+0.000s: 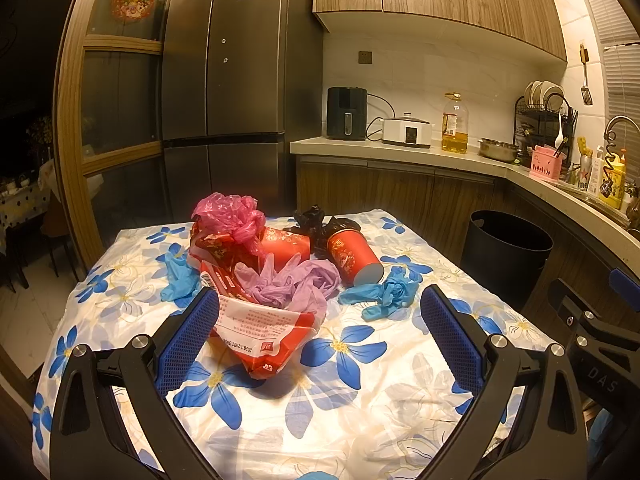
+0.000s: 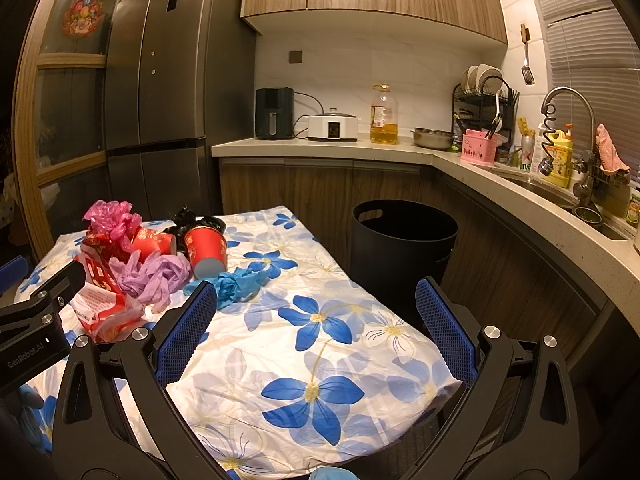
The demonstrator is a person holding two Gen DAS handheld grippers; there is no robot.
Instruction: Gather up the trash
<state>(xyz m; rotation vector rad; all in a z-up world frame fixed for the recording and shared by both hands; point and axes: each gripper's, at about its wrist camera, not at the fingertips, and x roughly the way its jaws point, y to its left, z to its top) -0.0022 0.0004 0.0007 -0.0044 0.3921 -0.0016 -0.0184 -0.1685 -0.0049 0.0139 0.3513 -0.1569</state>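
Observation:
A heap of trash lies on the flowered tablecloth [image 1: 360, 392]: a red and white wrapper [image 1: 264, 340], purple gloves [image 1: 292, 284], blue gloves [image 1: 384, 294], a red paper cup [image 1: 352, 256] on its side, a pink plastic bag [image 1: 232, 216] and a black bag [image 1: 316, 220]. My left gripper [image 1: 320, 320] is open, low over the table, its left finger beside the wrapper. My right gripper [image 2: 316, 312] is open over the table's right edge, the blue gloves [image 2: 236, 284] just past its left finger. A black bin [image 2: 400, 240] stands on the floor right of the table.
A fridge [image 1: 232, 80] stands behind the table. The kitchen counter [image 2: 360, 148] carries an air fryer, a cooker, an oil bottle and a dish rack. The sink [image 2: 560, 196] is at the right. The left gripper's body [image 2: 36, 320] shows at the right wrist view's left edge.

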